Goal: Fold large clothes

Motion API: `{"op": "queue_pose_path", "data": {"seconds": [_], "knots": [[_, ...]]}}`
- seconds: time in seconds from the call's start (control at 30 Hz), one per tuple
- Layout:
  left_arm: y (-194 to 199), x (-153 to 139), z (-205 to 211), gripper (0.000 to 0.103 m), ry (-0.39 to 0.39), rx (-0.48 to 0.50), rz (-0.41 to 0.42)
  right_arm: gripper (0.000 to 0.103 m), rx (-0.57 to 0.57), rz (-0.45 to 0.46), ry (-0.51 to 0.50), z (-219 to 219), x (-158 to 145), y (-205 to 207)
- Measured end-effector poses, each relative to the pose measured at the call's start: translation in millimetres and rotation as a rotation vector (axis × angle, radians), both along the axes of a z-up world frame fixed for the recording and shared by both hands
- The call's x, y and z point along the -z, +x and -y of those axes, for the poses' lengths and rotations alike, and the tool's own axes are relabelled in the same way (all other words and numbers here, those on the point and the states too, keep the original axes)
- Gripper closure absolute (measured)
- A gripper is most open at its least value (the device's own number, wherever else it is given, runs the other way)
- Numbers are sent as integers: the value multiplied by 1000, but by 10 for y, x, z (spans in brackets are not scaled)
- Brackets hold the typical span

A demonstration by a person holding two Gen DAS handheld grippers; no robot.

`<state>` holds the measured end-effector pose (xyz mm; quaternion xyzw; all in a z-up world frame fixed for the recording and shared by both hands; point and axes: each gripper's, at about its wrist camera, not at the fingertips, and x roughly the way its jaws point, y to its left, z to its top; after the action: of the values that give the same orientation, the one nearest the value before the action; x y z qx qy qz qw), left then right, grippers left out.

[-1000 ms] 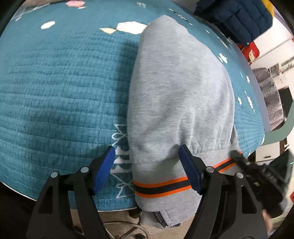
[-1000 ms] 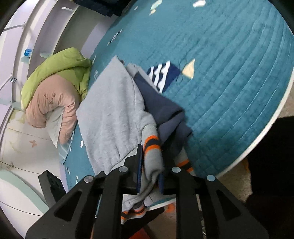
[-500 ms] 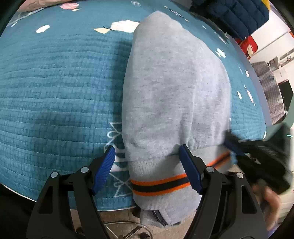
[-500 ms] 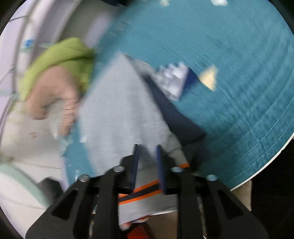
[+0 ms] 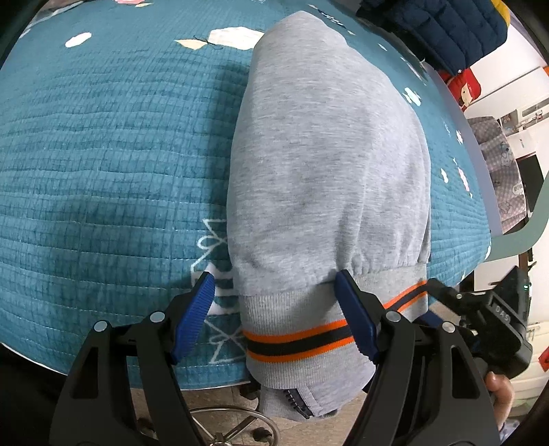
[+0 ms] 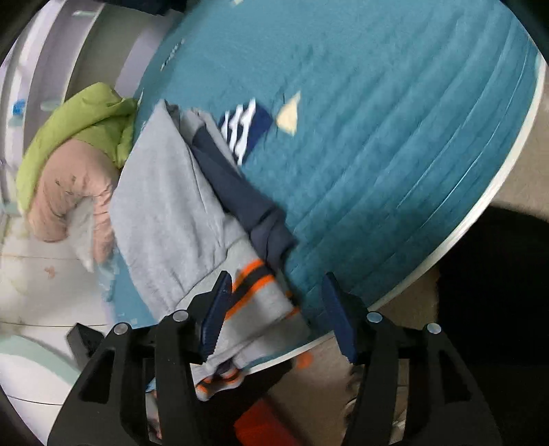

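Observation:
A grey sweatshirt (image 5: 326, 164) with an orange and black striped hem (image 5: 298, 339) lies folded lengthwise on the teal quilted table cover (image 5: 103, 154), its hem hanging over the near edge. My left gripper (image 5: 278, 319) is open, its blue pads either side of the hem's left part. My right gripper (image 6: 278, 315) is open just above the hem. In the right wrist view the sweatshirt (image 6: 164, 206) shows a navy lining (image 6: 240, 192). The right gripper also shows in the left wrist view (image 5: 480, 319), at the sweatshirt's right corner.
A navy puffer jacket (image 5: 442, 27) lies at the table's far right. A green and pink bundle of clothes (image 6: 75, 157) lies beyond the sweatshirt in the right wrist view. The table's white rim (image 6: 480, 206) and the floor are to the right. A chair base (image 5: 233, 425) stands below the near edge.
My right gripper was shut on the striped hem; it has opened and let it go. The hem has dropped onto the table edge. My left gripper has stayed open in place.

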<state>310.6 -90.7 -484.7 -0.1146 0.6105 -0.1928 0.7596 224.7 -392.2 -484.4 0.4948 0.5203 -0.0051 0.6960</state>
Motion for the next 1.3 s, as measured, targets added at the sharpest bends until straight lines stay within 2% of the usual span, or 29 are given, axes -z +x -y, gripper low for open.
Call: {"op": "queue_pose_path", "data": {"seconds": [0.07, 0.17, 0.3, 0.47, 0.63, 0.73, 0.87, 0.9, 0.97, 1.07, 1.1, 1.13, 1.2, 1.3], "knots": [[3, -1, -4, 30, 0, 2, -2, 50, -17, 5, 47, -55, 57, 48], [14, -3, 8, 30, 1, 0, -6, 50, -13, -4, 56, -63, 128, 110], [19, -4, 10, 30, -5, -2, -8, 42, 23, 35, 159, 11, 210, 127], [19, 6, -50, 30, -22, -7, -17, 50, 16, 130, 172, 35, 81, 133], [47, 51, -138, 29, -59, -25, -50, 48, 32, 96, 164, -23, 156, 333], [59, 79, -182, 26, -95, -45, -72, 48, 41, 95, 210, -107, 233, 509], [56, 101, -234, 21, -145, -52, -84, 56, 12, 215, 271, -70, 83, 553], [58, 112, -236, 19, -148, -56, -84, 56, 12, 218, 273, -96, 108, 576], [65, 133, -207, 16, -145, -68, -89, 56, 17, 168, 253, -83, 204, 616], [52, 101, -58, 13, -81, -38, -56, 58, 33, 158, 263, -113, 314, 657], [47, 76, -27, 19, -69, -28, -41, 64, 13, 156, 229, -138, 266, 682], [36, 31, 10, 29, -75, -2, -16, 71, -2, 164, 199, -163, 216, 689], [10, -61, 64, 44, -36, 40, 30, 75, -53, 175, 88, -282, 26, 765], [-52, -210, 105, 61, 18, 90, 110, 77, -101, 200, -40, -444, -282, 782]]}}
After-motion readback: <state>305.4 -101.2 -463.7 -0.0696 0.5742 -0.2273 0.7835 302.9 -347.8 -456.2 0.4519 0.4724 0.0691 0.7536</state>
